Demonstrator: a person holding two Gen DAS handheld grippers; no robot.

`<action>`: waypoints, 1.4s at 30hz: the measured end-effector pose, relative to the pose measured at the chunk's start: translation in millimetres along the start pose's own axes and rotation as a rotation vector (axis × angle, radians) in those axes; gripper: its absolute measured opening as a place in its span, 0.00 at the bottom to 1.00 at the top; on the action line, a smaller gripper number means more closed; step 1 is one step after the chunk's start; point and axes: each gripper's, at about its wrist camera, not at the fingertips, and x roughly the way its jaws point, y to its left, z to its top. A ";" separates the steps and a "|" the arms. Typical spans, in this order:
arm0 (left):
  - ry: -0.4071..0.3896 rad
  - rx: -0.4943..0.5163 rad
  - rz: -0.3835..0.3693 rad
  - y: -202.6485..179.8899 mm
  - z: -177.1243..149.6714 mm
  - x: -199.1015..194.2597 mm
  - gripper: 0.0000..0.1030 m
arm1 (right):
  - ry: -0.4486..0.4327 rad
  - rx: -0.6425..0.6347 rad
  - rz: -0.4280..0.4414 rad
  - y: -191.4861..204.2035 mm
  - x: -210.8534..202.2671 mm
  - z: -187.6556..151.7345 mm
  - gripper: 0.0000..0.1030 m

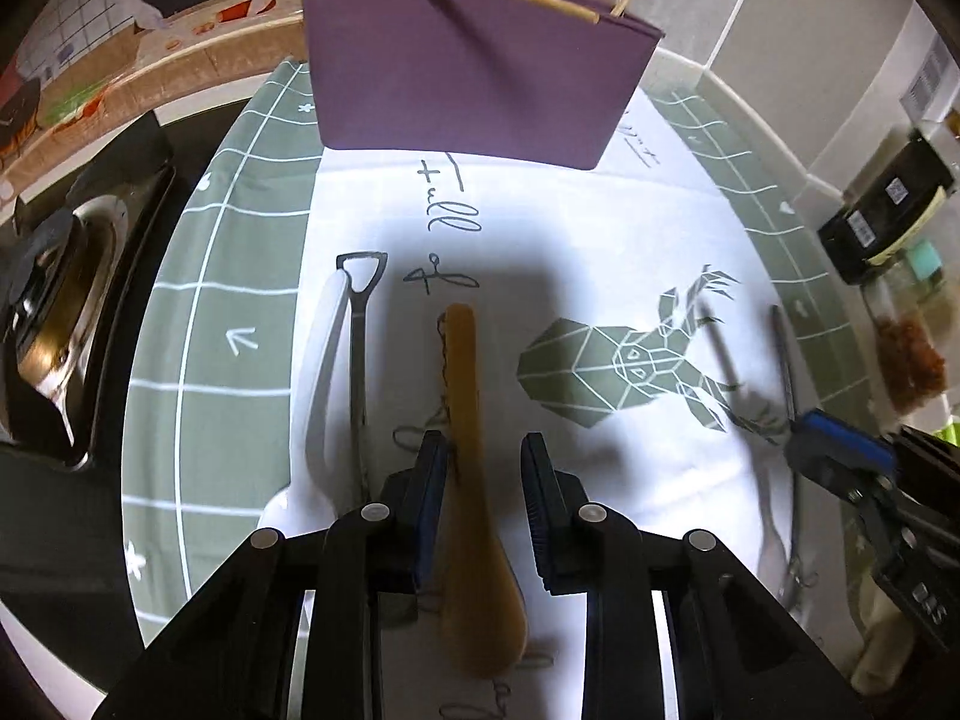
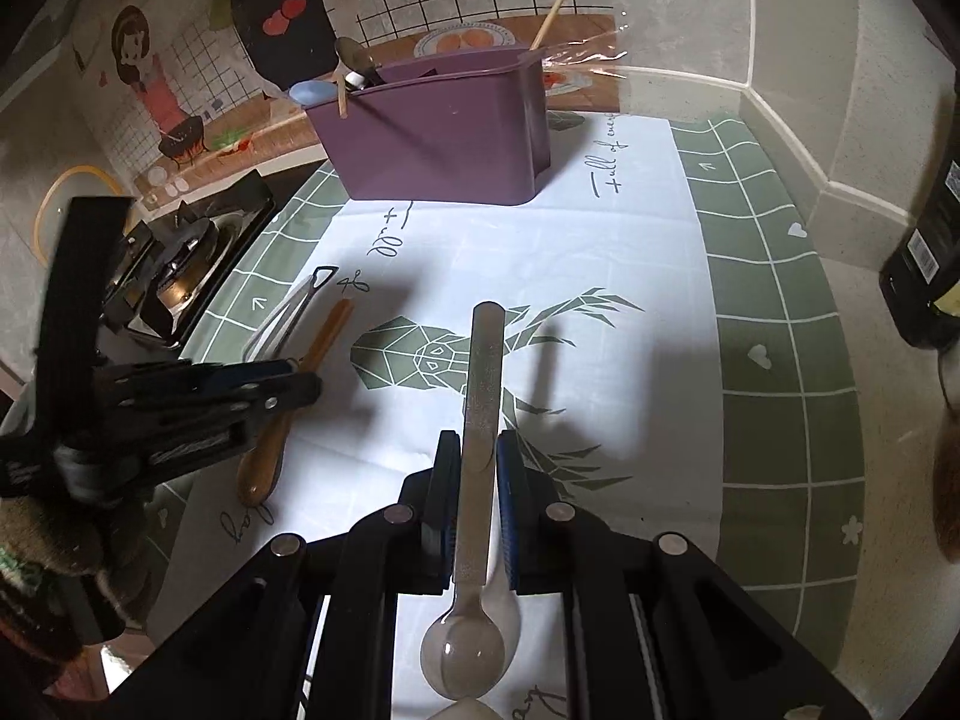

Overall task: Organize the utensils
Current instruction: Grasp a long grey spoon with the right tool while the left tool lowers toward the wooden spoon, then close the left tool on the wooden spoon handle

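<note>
While the right hand-held gripper [image 2: 478,468] is clamped on a metal spoon [image 2: 477,480], that spoon runs straight out along the fingers, flat handle end pointing ahead toward the purple utensil holder [image 2: 438,138] and the round bowl back under the gripper body. It's a plain dull-silver spoon with a flat, straight handle, lifted off the table [image 2: 780,360], throwing a shadow on the deer-print cloth [image 2: 600,252] ahead. The gripper tilts steeply down at the table.

Over on the left, the left hand-held gripper [image 1: 485,468] also points steeply down and straddles a wooden spoon [image 1: 474,468] lying flat on the cloth. Its long axis lines up with the fingers too, handle away, wide bowl back under the gripper. Amber-brown, smooth. The left pad sits right against the handle, the right pad shows a gap, so the jaws aren't gripping it. Just left of those fingers lie a white spoon [image 1: 321,372] and a dark metal utensil [image 1: 360,330], parallel to the wooden one. The holder stands well ahead, already stuffed with a few utensils.
</note>
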 end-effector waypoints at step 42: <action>-0.169 -0.201 -0.166 29.4 -13.8 -72.0 0.11 | -0.095 -0.036 -0.008 10.7 -42.1 15.9 0.10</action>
